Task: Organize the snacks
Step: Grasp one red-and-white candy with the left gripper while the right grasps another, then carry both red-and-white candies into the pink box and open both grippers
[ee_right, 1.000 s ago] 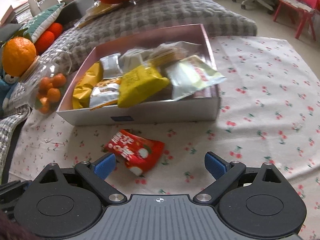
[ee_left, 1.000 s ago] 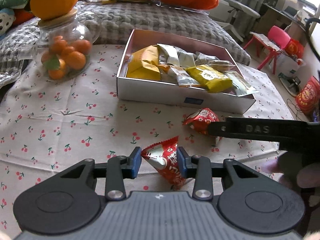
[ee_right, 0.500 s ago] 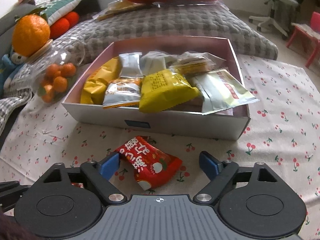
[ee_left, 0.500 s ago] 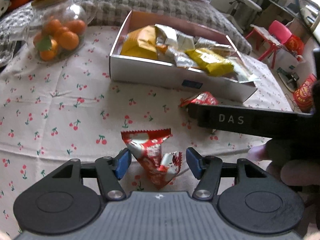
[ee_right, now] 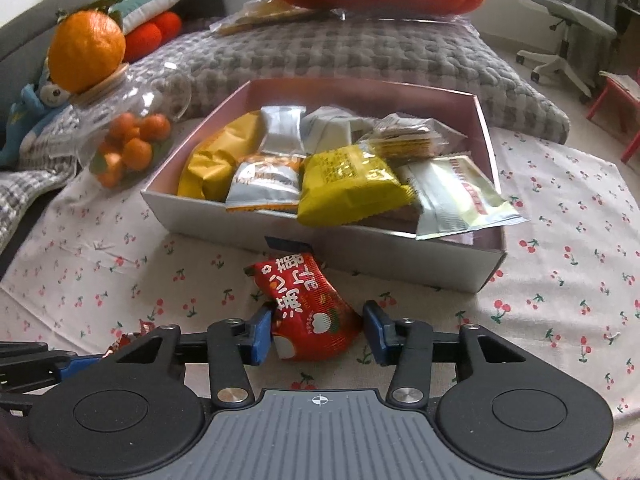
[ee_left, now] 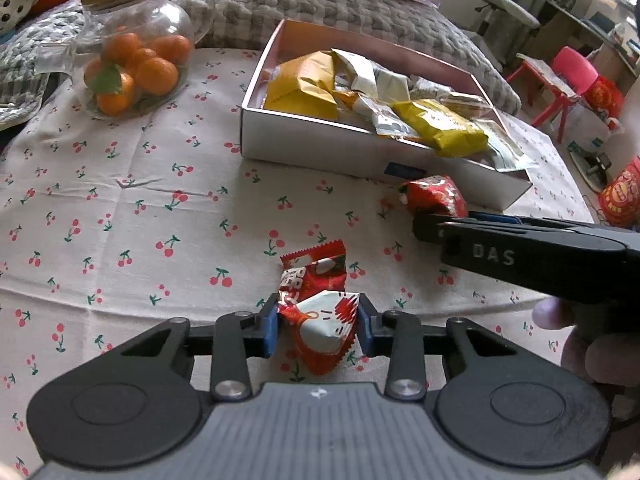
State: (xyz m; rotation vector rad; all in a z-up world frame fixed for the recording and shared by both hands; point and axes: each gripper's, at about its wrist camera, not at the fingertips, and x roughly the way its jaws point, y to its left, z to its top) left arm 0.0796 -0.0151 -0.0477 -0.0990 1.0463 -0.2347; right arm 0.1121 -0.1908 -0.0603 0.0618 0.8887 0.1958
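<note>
A crumpled red and white snack packet (ee_left: 316,312) lies on the cherry-print tablecloth. My left gripper (ee_left: 318,330) is closing on it, both blue pads against its sides. A second red snack packet (ee_right: 308,308) lies just in front of the open box (ee_right: 400,256). My right gripper (ee_right: 318,334) is closing around this one, pads at both its sides. In the left wrist view the right gripper (ee_left: 424,224) reaches in from the right, with that packet (ee_left: 436,200) at its tip. The box (ee_left: 320,148) holds several yellow, silver and white snack packs.
A glass jar of small oranges (ee_left: 132,68) stands at the left with a big orange on its lid. A grey quilted cushion (ee_left: 320,4) lies behind the box. A person's hand (ee_left: 580,340) holds the right gripper. A red bag (ee_left: 622,196) lies beyond the table's right edge.
The right jaws went from wide apart to tight around the red packet. The left jaws let their packet go half a second ago and have closed on it again.
</note>
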